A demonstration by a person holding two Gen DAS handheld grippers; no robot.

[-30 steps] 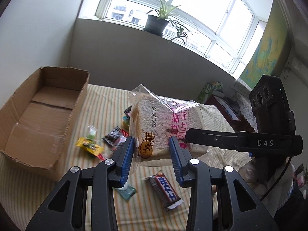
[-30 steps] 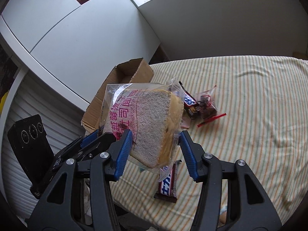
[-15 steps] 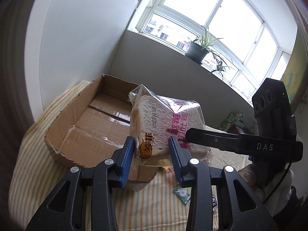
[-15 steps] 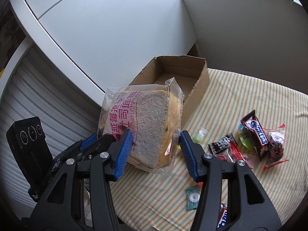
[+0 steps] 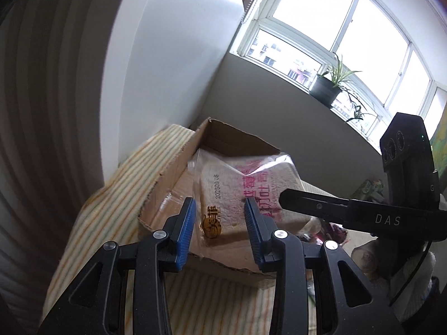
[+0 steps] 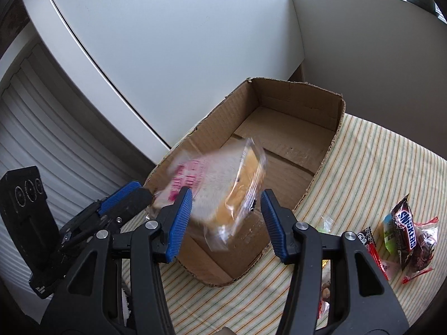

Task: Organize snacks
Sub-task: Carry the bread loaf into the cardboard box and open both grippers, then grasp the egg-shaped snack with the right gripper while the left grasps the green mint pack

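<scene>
A bagged slice of bread point(image 5: 240, 195) with pink print hangs over the open cardboard box point(image 5: 167, 176). In the right wrist view the bread point(image 6: 220, 187) is blurred and tilted, with gaps to both blue pads, above the box point(image 6: 293, 145). My left gripper point(image 5: 219, 223) is open, its pads a little apart from the bag's sides. My right gripper point(image 6: 226, 217) is open with jaws wide. The right gripper's finger point(image 5: 313, 203) reaches the bag from the right in the left wrist view.
The box stands on a striped cloth point(image 6: 377, 167) against a white wall. Loose snacks lie right of the box: a Snickers bar point(image 6: 405, 220) and other small packets point(image 6: 368, 240). A potted plant point(image 5: 327, 89) stands on the windowsill.
Both grippers carried the bread left until it was over the box. Both sets of jaws have opened, and the bread is tilting and dropping toward the box.
</scene>
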